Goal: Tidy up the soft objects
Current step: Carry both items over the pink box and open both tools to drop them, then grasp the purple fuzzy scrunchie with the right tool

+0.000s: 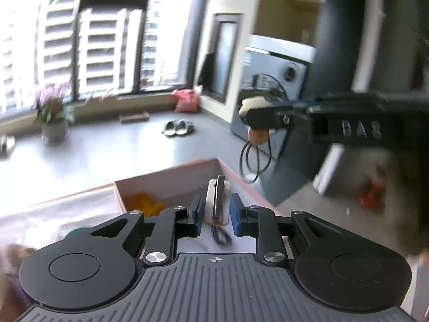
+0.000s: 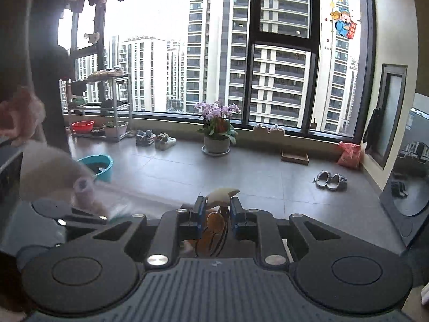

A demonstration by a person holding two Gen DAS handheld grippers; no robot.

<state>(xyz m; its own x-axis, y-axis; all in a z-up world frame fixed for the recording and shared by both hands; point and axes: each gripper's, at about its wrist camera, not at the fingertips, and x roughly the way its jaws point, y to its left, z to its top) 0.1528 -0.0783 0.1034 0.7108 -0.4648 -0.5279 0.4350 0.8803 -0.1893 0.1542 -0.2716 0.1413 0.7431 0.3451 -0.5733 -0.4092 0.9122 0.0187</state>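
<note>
In the left wrist view my left gripper [image 1: 216,210] is shut on a small white soft toy [image 1: 217,204] with a dark grey ridge and dark cords hanging below it. It hangs over a pink open box [image 1: 171,179] that holds an orange soft object [image 1: 144,204]. My right gripper [image 1: 257,119] enters from the right, shut on a cream and orange-brown plush. In the right wrist view my right gripper [image 2: 216,214] is shut on that cream-topped, orange striped plush [image 2: 214,228]. Part of the left gripper [image 2: 67,214] shows at the lower left, blurred.
A white cloth [image 1: 53,214] covers the table left of the box. A flower pot [image 2: 216,143], slippers [image 2: 331,179], shoes [image 2: 155,138], a teal basin [image 2: 97,165], a metal rack [image 2: 102,104] and a pink bag [image 2: 350,154] stand on the grey floor. A washing machine [image 1: 270,86] stands at right.
</note>
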